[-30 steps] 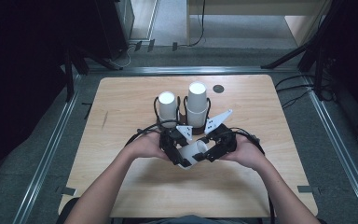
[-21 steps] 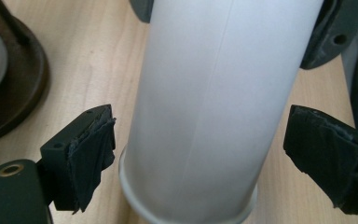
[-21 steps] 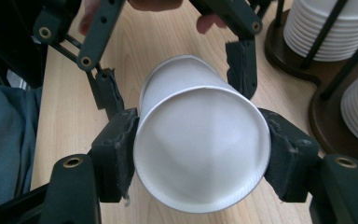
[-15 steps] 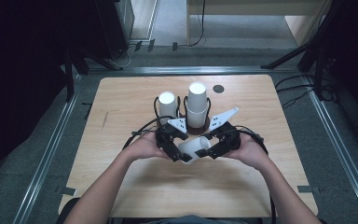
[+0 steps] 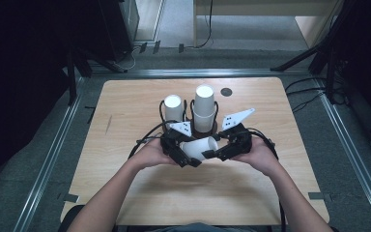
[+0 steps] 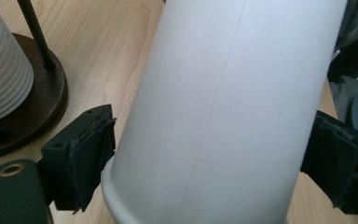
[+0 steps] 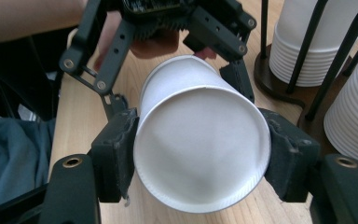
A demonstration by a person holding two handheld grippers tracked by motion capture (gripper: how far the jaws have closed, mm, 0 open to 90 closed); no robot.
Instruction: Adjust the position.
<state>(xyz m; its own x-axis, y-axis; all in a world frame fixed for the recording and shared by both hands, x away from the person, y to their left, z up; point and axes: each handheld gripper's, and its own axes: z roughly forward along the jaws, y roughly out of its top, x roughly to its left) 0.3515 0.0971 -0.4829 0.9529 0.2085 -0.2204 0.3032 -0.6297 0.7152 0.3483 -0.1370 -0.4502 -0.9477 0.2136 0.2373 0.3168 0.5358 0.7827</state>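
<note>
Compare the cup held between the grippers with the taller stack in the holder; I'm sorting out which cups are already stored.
The held cup lies on its side off the table, a single cup; the taller stack stands upright in its wire holder, many nested cups with ribbed rims. The right gripper clamps the held cup near its base, the left gripper's jaws flank it after opening; nothing grips the stack. Both are plain white paper cups.
</note>
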